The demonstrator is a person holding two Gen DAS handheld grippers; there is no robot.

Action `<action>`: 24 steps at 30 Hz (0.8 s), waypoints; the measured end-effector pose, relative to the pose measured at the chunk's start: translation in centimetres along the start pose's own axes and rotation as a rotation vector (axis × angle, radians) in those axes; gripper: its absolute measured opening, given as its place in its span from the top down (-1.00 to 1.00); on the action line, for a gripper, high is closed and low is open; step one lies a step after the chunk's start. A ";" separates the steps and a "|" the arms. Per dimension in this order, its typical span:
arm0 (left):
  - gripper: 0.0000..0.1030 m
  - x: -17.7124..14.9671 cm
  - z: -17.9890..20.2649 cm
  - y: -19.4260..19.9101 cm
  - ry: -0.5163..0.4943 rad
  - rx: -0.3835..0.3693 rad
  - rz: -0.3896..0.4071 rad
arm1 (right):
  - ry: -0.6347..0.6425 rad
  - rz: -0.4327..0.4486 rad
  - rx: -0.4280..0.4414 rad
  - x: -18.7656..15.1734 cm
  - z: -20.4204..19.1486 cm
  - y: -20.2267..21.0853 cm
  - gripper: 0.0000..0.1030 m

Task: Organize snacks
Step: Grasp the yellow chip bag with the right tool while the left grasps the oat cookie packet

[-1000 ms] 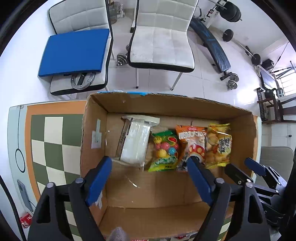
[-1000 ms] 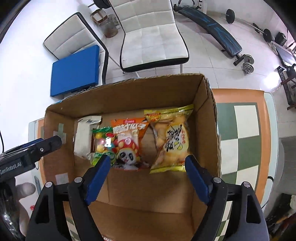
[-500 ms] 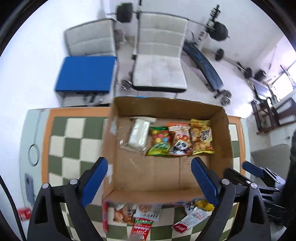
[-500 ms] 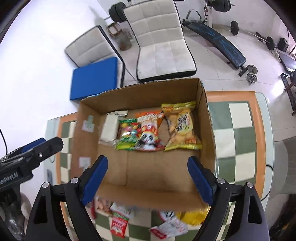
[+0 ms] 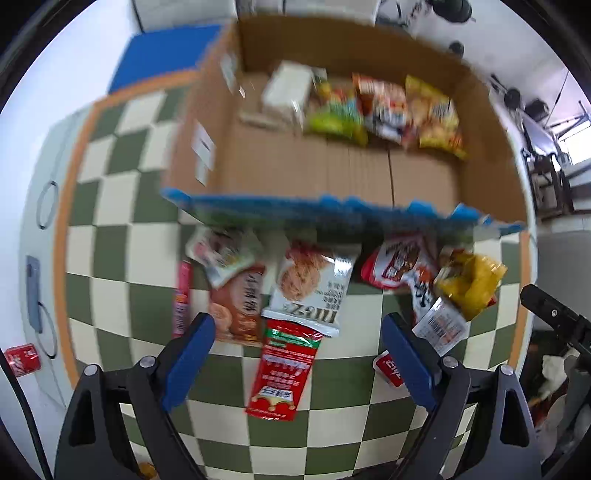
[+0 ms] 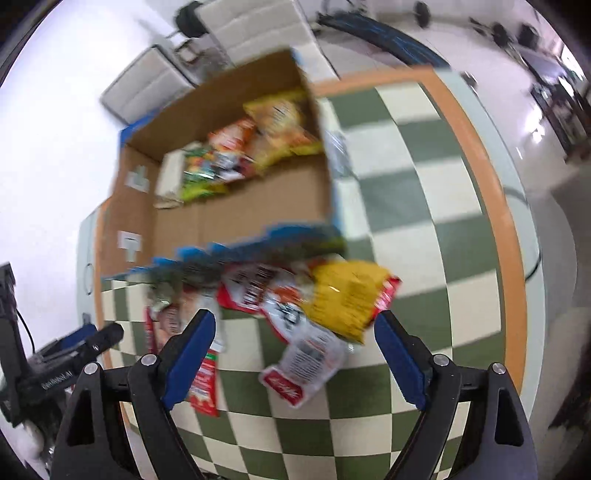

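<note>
An open cardboard box (image 5: 332, 173) (image 6: 236, 218) stands on the checkered table with several snack packets in a row at its far side. Loose packets lie on the table in front of it: a red sachet (image 5: 282, 369), a white cookie bag (image 5: 310, 288), an orange biscuit bag (image 5: 236, 306), a red-and-white bag (image 5: 402, 266) (image 6: 295, 325) and a yellow bag (image 5: 469, 284) (image 6: 347, 299). My left gripper (image 5: 297, 363) is open and empty over the red sachet. My right gripper (image 6: 293, 363) is open and empty over the red-and-white bag.
The green-and-cream checkered table (image 5: 110, 206) (image 6: 424, 206) has an orange border. A pink stick packet (image 5: 183, 299) lies left of the pile. A small red packet (image 5: 20, 358) lies off the table's left edge. White chairs (image 6: 258, 26) and gym gear stand beyond.
Both grippers have drawn back from over the box toward the table's near side. The loose packets in front of the box have come into view. Both stay open.
</note>
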State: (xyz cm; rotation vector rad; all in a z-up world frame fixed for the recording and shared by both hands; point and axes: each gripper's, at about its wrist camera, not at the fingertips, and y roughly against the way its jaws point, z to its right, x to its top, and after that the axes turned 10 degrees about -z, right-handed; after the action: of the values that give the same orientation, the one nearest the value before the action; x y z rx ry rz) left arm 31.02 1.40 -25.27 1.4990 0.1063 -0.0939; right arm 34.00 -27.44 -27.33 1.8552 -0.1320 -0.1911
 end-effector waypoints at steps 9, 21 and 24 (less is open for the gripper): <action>-0.79 2.9 2.0 -7.5 -0.039 0.043 -0.117 | -0.095 -0.068 -0.009 1.0 4.1 -6.2 -0.75; -0.35 4.8 3.9 -10.9 -0.050 0.105 -0.140 | -0.128 -0.107 -0.006 2.5 4.4 -9.8 -0.63; -0.30 4.8 3.6 -10.8 -0.022 0.100 -0.135 | -0.127 -0.087 -0.036 2.5 4.3 -9.8 -0.46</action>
State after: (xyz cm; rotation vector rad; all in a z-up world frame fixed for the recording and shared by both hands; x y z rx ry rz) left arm 34.43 -2.95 -36.35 1.5893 0.1874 -0.2264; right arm 35.48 -29.12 -38.04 1.8142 -0.1345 -0.3700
